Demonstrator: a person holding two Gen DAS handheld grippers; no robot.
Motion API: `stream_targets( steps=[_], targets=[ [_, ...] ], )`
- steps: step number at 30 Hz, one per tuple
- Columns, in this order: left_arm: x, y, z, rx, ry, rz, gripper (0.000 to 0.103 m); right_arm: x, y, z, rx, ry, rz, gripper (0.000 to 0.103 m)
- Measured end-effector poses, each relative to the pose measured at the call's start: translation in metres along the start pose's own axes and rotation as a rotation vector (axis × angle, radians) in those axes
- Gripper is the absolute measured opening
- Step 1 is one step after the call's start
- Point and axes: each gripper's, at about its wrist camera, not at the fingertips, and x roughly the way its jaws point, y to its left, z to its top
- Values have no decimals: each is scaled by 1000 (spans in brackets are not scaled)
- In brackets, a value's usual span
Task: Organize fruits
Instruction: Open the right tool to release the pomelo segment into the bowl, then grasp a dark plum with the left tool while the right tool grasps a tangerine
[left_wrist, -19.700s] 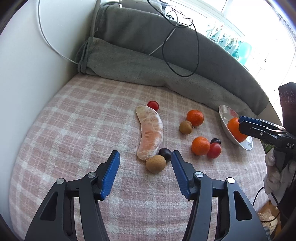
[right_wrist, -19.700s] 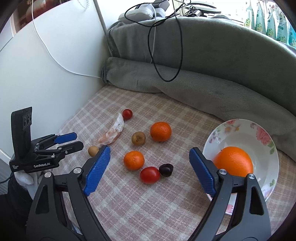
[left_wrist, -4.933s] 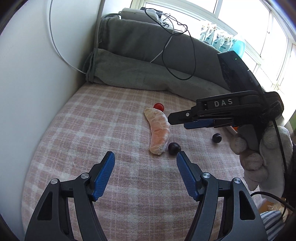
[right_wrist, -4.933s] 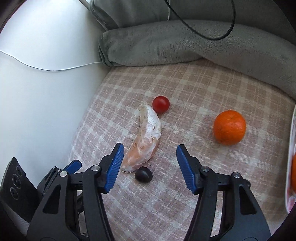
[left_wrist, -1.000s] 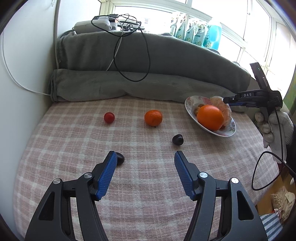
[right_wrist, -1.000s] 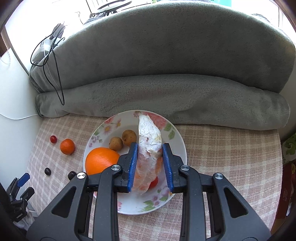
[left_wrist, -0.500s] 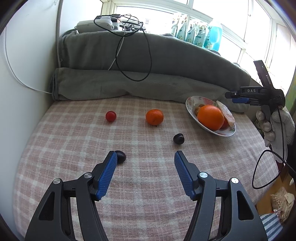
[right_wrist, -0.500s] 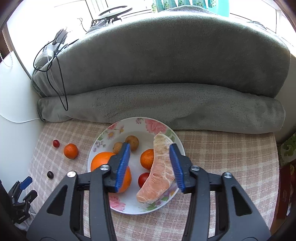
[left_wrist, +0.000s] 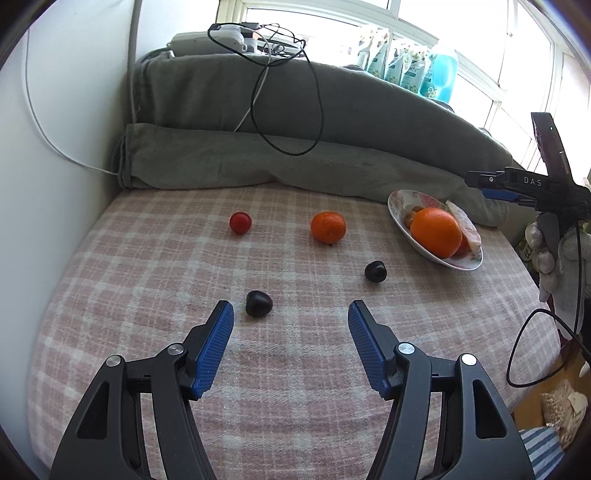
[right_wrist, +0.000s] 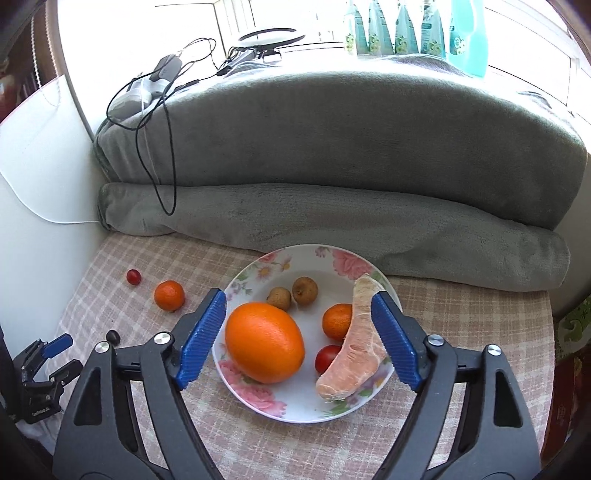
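A floral plate (right_wrist: 317, 258) holds a big orange (right_wrist: 264, 341), a small tangerine (right_wrist: 336, 320), a red tomato (right_wrist: 327, 358), two brown longans (right_wrist: 304, 290) and a peeled pomelo segment (right_wrist: 352, 343). My right gripper (right_wrist: 299, 332) is open and empty above the plate. My left gripper (left_wrist: 290, 338) is open and empty, low over the checked cloth. A dark plum (left_wrist: 258, 302) lies just ahead of its left finger. Another dark plum (left_wrist: 375, 271), a tangerine (left_wrist: 328, 227) and a red tomato (left_wrist: 240, 222) lie farther on. The plate (left_wrist: 402, 199) also shows in the left wrist view.
A rolled grey blanket (left_wrist: 295, 162) lines the back of the cloth-covered table (left_wrist: 147, 277), with black and white cables (left_wrist: 288, 110) draped over it. A white wall (left_wrist: 55, 129) stands on the left. The table's right edge drops off beyond the plate.
My right gripper let go of the pomelo segment, which now lies in the plate, and opened wider. My left gripper moved slightly forward toward the nearer dark plum.
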Motion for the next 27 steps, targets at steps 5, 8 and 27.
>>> stream_targets(
  steps=[5,8,27],
  targets=[
    [2,3,-1,-5,8,17,64,-1,21,1,-37,-10,32,89],
    [2,5,-1,-8,10,23,64,0,29,2,-37,-14,51,94],
    [19,25,0,-48,46,52,65,23,71,10,-79,-4,111,94]
  ],
)
